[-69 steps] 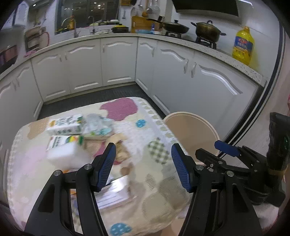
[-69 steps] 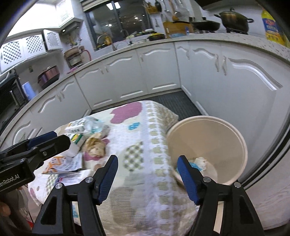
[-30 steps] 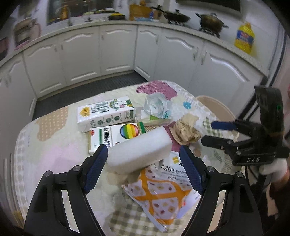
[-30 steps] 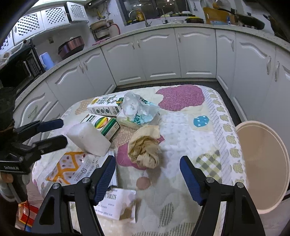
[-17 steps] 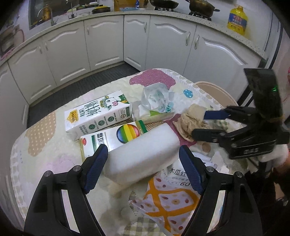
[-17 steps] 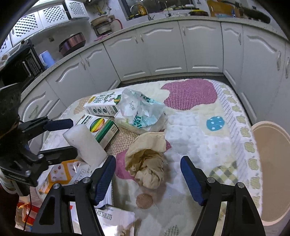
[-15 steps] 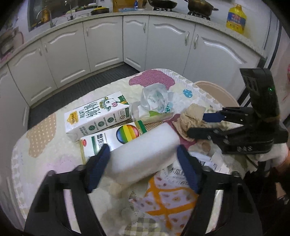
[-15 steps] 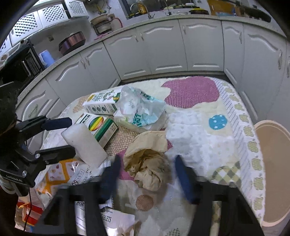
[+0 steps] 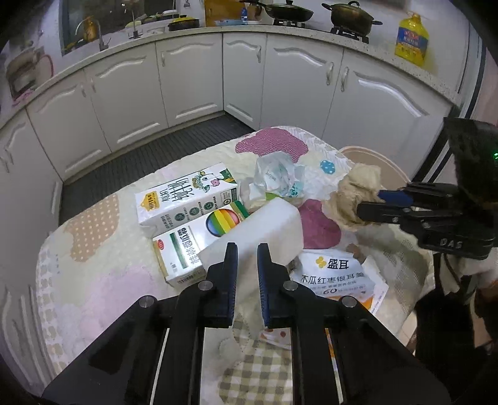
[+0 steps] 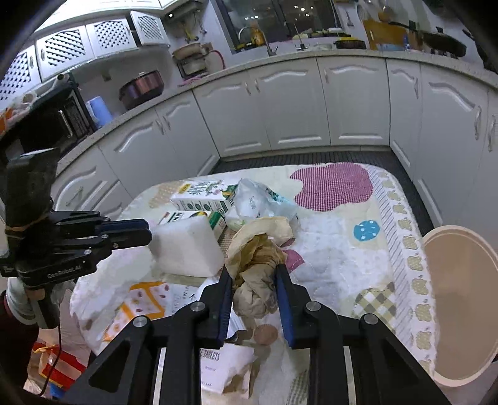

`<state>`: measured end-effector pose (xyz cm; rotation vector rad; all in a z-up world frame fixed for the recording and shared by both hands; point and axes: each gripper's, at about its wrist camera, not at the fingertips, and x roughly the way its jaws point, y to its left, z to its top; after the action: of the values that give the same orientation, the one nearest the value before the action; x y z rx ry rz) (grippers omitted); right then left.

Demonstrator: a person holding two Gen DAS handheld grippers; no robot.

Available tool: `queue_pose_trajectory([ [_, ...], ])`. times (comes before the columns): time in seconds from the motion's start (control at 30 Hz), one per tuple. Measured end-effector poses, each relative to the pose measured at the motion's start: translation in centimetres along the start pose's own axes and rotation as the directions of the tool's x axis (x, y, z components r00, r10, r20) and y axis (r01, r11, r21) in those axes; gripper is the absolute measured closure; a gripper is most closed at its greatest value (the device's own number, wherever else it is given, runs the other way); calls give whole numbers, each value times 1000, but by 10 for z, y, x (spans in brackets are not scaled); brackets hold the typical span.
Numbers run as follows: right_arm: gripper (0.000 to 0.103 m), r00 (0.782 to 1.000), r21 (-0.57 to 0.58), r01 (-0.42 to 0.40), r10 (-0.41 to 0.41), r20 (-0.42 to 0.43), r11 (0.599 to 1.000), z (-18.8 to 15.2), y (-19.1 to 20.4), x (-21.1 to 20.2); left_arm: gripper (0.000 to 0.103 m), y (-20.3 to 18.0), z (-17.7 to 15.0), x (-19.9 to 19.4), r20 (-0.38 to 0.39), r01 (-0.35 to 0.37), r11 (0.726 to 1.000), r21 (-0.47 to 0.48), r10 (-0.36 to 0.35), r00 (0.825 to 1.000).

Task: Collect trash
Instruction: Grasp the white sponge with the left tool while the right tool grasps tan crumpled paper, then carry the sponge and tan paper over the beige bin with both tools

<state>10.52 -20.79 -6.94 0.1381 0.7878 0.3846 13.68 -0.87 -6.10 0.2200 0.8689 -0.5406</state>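
left hand-held gripper (image 9: 246, 249) clenching on white foam block (image 9: 264, 230) | right hand-held gripper (image 10: 253, 274) pinching crumpled brown paper (image 10: 258, 258), both lifting clear of bench (image 10: 336, 236) for beige bin (image 10: 460, 311)

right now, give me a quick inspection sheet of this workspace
surface: table under a patchwork cloth, crowded
job's things: white block; brown paper wad; beige bin beside the table
clutter: two cartons, plastic bag, pouch, leaflet
grippers: left gripper shut on the block; right gripper shut on the wad; both jaws just closed
cables: thin lead under left hand
surroundings: white cabinets, pots, oil jug
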Motion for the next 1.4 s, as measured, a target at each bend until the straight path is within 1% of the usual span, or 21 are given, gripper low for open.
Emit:
queue_pose_trajectory([
  [0.03,78,1000,-2,0,0,2,1000,-1,1,-2,92,0,0,-2,4,3,1000,-3,-3,1000],
  [0.1,78,1000,-3,-2,2,5,1000,-2,2,-6,89,4,0,-5,8,40,999,-22,-40,999],
  [0.13,78,1000,-3,-5,5,6,1000,-2,3,-8,72,6,0,-6,11,45,999,-28,-45,999],
  [0.17,78,1000,-3,-6,6,5,1000,-3,3,-9,47,6,0,-7,16,29,999,-24,-29,999],
  [0.2,78,1000,-3,-7,7,3,1000,-4,4,-9,37,7,0,-8,24,12,1000,-20,-12,1000],
  [0.23,78,1000,-3,-8,8,0,1000,-4,4,-9,31,8,1,-9,37,13,1000,-18,-12,999],
  [0.3,78,1000,-5,-9,9,-4,1000,-6,4,-9,31,9,4,-7,36,24,1000,-11,-24,999],
  [0.37,78,1000,-2,-10,10,-8,1000,-6,3,-7,31,8,7,0,26,8,1000,16,-9,1000],
  [0.5,78,1000,6,-10,10,-14,1000,-7,1,-5,31,3,10,34,-77,3,997,78,3,997],
  [0.6,78,1000,5,-7,7,-16,1000,-7,0,-6,32,-2,7,48,-112,-4,994,108,16,994],
  [0.63,78,1000,5,-6,6,-16,1000,-7,0,-6,34,-4,5,49,-113,-14,993,117,27,993],
  [0.67,78,1000,6,-5,5,-16,1000,-7,0,-7,45,-6,4,47,-102,-24,992,122,36,994],
  [0.7,78,1000,6,-5,5,-15,1000,-7,0,-8,49,-6,3,44,-91,-28,992,120,39,995],
  [0.73,78,1000,5,-6,6,-14,1000,-7,-1,-8,58,-6,2,40,-86,-25,994,111,34,996],
  [0.77,78,1000,5,-7,7,-12,1000,-7,-1,-8,64,-4,2,37,-81,-21,994,103,30,996],
  [0.83,78,1000,2,-11,11,-7,1000,-8,1,-10,68,-2,0,28,-66,-32,995,93,38,997],
  [1.0,78,1000,-9,-20,20,16,1000,-9,7,-20,71,-2,-1,3,-22,-50,997,62,52,998],
  [1.1,78,999,-18,-19,19,33,1000,-9,10,-29,71,-6,3,-17,25,-58,997,44,57,998],
  [1.23,78,998,-15,-14,15,60,1000,-10,9,-44,71,-22,12,-37,74,-64,997,33,61,995],
  [1.4,78,996,-5,18,-18,83,1000,-15,0,-63,71,-52,22,-47,111,-31,1000,1,31,993],
])
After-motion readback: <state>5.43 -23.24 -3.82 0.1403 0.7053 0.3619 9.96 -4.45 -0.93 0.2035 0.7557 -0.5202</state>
